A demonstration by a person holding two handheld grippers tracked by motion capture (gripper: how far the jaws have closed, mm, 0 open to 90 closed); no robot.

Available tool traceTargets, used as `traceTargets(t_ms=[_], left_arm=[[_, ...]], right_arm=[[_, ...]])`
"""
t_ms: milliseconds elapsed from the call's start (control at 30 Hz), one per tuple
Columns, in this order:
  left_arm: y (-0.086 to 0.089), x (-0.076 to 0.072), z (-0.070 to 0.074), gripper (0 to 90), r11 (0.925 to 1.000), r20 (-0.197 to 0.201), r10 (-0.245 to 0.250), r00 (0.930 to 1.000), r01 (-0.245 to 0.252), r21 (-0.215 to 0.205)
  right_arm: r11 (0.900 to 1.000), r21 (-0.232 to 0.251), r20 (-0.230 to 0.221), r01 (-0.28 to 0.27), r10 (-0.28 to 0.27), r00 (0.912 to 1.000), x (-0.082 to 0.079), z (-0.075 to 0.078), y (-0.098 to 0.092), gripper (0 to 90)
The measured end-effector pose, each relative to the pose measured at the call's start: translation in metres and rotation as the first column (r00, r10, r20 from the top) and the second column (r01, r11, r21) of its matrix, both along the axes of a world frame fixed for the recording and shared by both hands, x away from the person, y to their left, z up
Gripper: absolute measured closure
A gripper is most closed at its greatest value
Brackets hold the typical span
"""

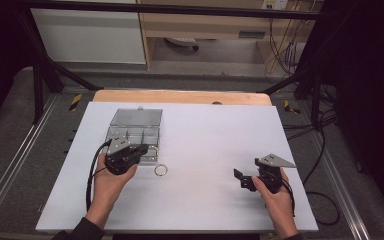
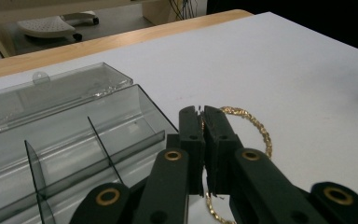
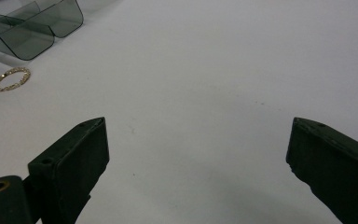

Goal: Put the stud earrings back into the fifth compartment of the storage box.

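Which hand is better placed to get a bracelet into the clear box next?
Left, probably. The left gripper looks shut on a gold bracelet right beside the open clear box. The right gripper is open, empty and far across the table.

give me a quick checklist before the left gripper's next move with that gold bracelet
1. Left gripper shut on a gold bracelet: ok.
2. Clear box lid open: ok.
3. Compartments nearest the gripper free of items: ok, as far as visible.
4. Second gold bracelet lies on the white table, apart from the box: ok.
5. Right gripper open and holding nothing: ok.
6. Held bracelet lifted off the table: cannot tell.
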State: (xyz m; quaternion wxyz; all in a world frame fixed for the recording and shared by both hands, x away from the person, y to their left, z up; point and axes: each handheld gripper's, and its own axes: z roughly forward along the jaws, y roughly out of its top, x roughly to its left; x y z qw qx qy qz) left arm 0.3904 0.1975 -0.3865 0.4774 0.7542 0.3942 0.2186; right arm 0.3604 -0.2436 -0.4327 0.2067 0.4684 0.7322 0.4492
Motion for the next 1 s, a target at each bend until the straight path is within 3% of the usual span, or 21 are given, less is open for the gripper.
traceTargets(t_ms=[133,367,467,600,833,1000], left_arm=[[0.008,0.011,-0.004,86.8,0.9995,-0.021,0.024,0.9995,-0.024,-0.023],[0.02,0.028,-0.008,86.8,0.9971,-0.024,0.072,0.9971,-0.072,-0.022],[0.022,0.027,-0.007,86.8,0.9965,-0.013,0.083,0.9964,-0.083,-0.007],[0.03,0.026,-0.004,86.8,0.9946,-0.001,0.1,0.995,-0.1,-0.027],[0.041,0.031,-0.012,86.8,0.9902,-0.034,0.126,0.9915,-0.128,-0.057],[0.047,0.034,-0.018,86.8,0.988,-0.047,0.147,0.988,-0.149,-0.039]], right_arm=[[1.0,-0.004,-0.011,-0.006,0.006,0.9999,0.001,-0.002,0.0,5.8],[1.0,-0.018,-0.021,-0.023,0.023,0.9995,0.004,-0.004,0.004,5.5],[1.0,-0.017,-0.029,-0.019,0.019,0.9994,0.004,-0.005,0.004,5.5],[0.999,-0.032,-0.026,-0.029,0.028,0.9993,0.002,-0.005,0.006,5.5],[1.0,-0.01,-0.025,-0.024,0.024,0.9994,0.002,-0.004,0.004,5.6],[1.0,-0.017,-0.025,-0.019,0.019,0.9995,0.003,-0.003,0.003,5.9]])
